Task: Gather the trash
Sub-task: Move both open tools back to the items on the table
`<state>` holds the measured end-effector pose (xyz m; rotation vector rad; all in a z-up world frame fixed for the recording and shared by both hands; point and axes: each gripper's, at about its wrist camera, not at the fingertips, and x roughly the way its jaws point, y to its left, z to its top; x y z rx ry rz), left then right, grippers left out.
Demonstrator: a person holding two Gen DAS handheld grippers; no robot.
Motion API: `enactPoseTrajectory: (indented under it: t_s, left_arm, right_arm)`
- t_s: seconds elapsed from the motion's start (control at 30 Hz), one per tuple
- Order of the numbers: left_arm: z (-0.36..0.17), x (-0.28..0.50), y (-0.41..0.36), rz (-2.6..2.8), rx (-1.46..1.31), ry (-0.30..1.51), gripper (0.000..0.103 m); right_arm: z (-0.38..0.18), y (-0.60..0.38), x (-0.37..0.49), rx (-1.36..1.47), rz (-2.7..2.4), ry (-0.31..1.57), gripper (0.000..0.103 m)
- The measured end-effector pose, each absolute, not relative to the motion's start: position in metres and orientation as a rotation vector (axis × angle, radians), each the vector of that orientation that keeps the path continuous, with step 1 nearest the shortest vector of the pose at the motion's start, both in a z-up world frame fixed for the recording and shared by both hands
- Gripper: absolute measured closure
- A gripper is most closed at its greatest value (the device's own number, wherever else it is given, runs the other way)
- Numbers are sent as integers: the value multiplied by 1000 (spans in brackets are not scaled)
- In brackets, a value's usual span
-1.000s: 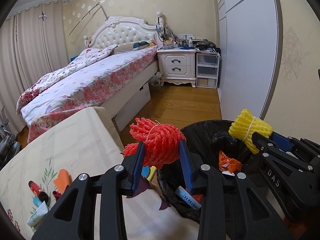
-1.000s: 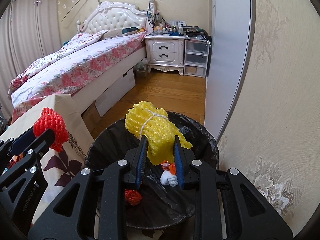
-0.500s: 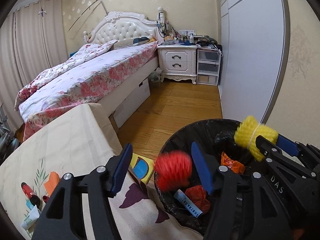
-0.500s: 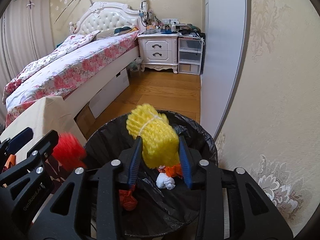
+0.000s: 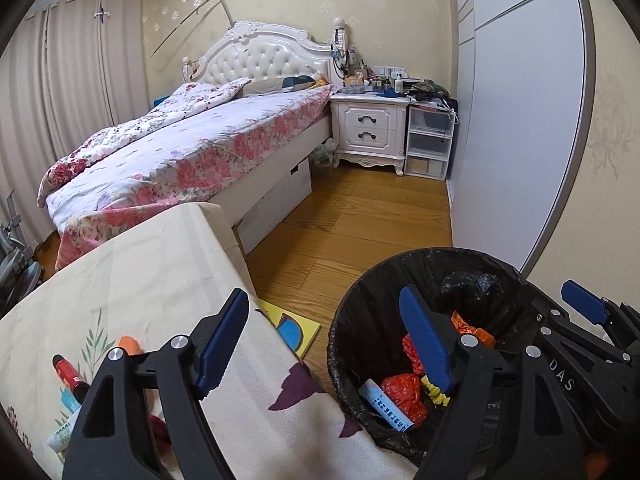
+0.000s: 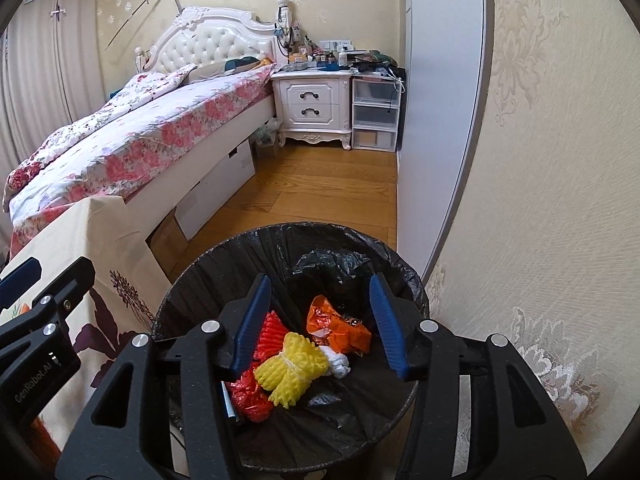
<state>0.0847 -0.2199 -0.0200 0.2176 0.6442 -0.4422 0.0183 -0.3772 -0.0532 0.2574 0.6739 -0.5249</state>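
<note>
A black-lined trash bin (image 5: 360, 304) stands on the floor beside the cloth-covered table (image 5: 140, 272). My left gripper (image 5: 323, 300) hangs over the table's corner and the bin's near rim, its jaws opening with nothing between them. My right gripper (image 6: 320, 284) is above the bin (image 6: 224, 252), jaws also opening and empty. Down in the bin lie a yellow foam net (image 6: 294, 372), a red foam net (image 6: 272, 332), an orange wrapper (image 6: 336, 328), a white wad (image 6: 338, 364) and a crumpled red wrapper (image 5: 402, 392). A red tube (image 5: 68, 374), an orange scrap (image 5: 130, 344) and a white tube (image 5: 60, 436) rest on the table.
A yellow and blue flat box (image 5: 294, 332) lies on the wooden floor between table and bin. A bed (image 5: 192, 148) stands beyond the table, with a white nightstand (image 5: 370, 132) past it. A grey wardrobe (image 5: 512, 120) and a papered wall (image 6: 540, 200) close in the right side.
Both grippers have opened. The red foam net dropped out of the left one and the yellow foam net out of the right one; both now lie in the bin.
</note>
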Motion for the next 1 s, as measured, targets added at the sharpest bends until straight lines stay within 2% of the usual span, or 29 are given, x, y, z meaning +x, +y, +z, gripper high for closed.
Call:
enactPoseTrajectory:
  t_s: [0.4,1.0]
  left_arm:
    - [-12,66,-171,-381,200,657,27]
    - [-23,36,-56,-183,166,717,27]
  right_arm:
    - [-43,-345,11,235,-437,684,52]
    - [-43,-244,11,140,-202,740,52]
